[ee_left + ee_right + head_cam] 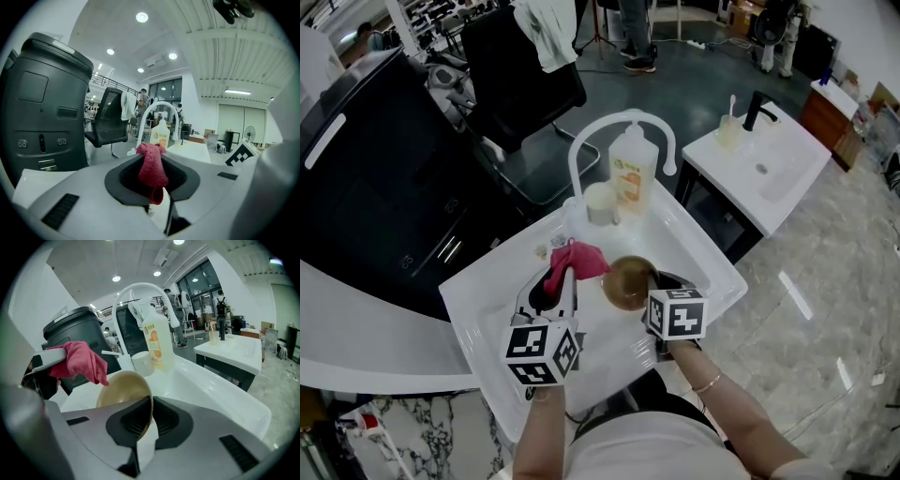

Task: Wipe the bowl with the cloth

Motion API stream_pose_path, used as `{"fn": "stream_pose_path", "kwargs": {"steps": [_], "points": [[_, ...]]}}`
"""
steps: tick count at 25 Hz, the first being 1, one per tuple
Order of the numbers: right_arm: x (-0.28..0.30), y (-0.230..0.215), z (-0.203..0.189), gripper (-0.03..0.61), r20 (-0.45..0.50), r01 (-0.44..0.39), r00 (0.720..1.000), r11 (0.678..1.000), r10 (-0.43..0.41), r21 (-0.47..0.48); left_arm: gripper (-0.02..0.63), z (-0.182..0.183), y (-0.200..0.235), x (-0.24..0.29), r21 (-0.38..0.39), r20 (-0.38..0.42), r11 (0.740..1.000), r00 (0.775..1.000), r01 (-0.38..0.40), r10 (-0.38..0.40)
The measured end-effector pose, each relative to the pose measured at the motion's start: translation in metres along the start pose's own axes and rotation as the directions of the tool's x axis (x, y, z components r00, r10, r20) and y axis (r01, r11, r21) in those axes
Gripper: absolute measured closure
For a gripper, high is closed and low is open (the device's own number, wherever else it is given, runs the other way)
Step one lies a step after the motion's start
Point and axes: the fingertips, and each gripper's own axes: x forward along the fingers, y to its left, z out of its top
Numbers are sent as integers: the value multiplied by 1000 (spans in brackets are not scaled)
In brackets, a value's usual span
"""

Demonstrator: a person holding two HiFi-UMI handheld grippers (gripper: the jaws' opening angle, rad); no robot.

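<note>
My left gripper (154, 187) is pinching the red cloth (151, 164). In its own view the fabric is bunched between the two dark pads, with one fold rising above them and a short tail hanging below. My right gripper (151, 420) is clamped on the bowl (123, 390), with its jaws drawn nearly together on the thin wall at the rim, one pad inside and one outside. The bowl is brownish-gold and is held tilted on edge above the white sink (487, 309), with its hollow turned toward my left gripper. From the head view, the bowl sits just ahead of the right claw and the cloth lies immediately to its left, at the tip of the left claw. In the right gripper view, the cloth's drooping corner comes down right at the bowl's upper rim. I cannot tell whether the two are touching or are only just apart there. Behind the bowl, along the far edge of the sink, stand a white cup (142, 363) and a pale bottle (157, 341) with an orange label. Both stand under the arched white faucet (136, 289), well clear of both claws.
</note>
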Motion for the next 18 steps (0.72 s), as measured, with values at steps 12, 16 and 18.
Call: {"fn": "stream_pose_path", "kwargs": {"steps": [12,16,18], "points": [[19,-27,-9,560,-64,38,997,999,-37,19,529,-6,10,-8,-31,13,998,998,-59,59],[36,-29,-12,560,-103,37,994,999,-36,8,529,-13,19,-9,-50,-4,995,996,-84,84],[47,-30,-14,560,-125,35,992,999,-35,2,529,-17,24,-8,-58,-13,993,995,-99,99]]}}
